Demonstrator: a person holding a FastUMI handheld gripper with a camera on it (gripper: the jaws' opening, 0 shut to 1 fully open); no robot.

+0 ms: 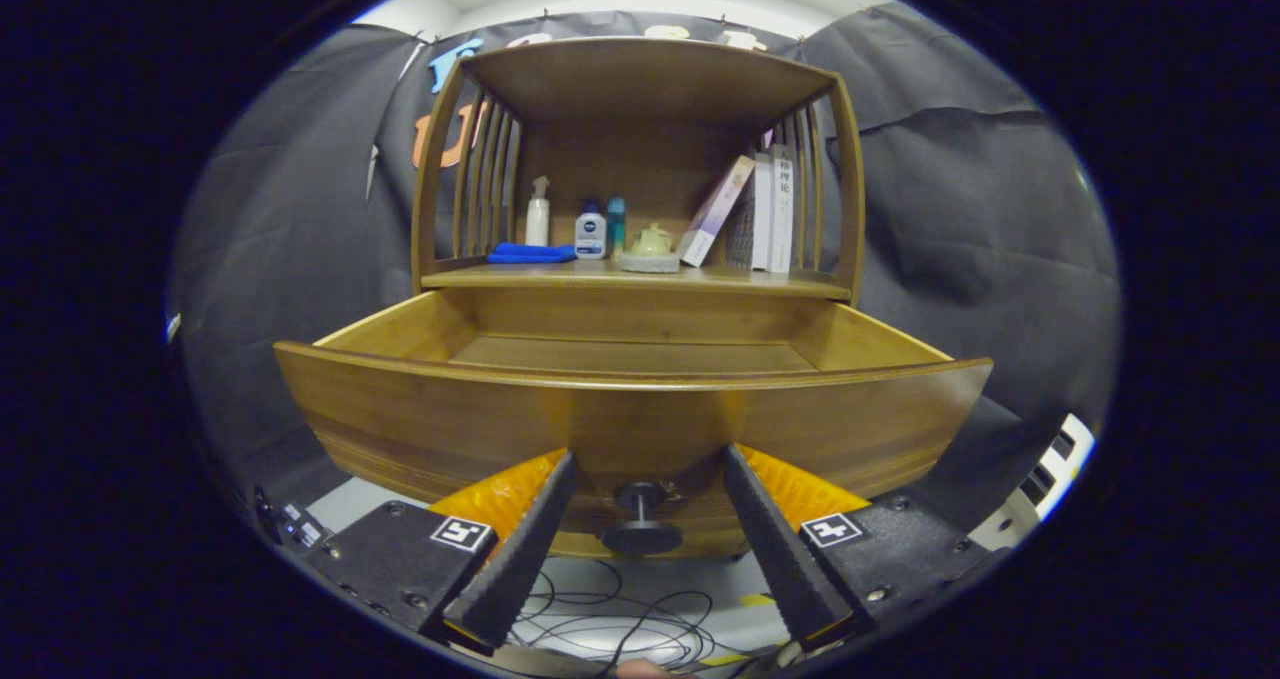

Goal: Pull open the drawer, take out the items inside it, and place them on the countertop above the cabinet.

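While my hand-held gripper (pixel 648 474) stands open, its fingers (pixel 520 549) flank the drawer's knob (pixel 641 519) without touching. The drawer (pixel 640 419) is pulled out; above it, the worktop (pixel 640 279) holds bottles (pixel 590 231), a blue cloth (pixel 532 253) and books (pixel 765 214).

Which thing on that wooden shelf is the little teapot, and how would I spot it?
Start at the wooden cabinet above the open drawer. On its shelf, the teapot sits mid-row, between the bottles and the leaning books. It alone is squat, round and pale yellow-green, resting on a small round mat.
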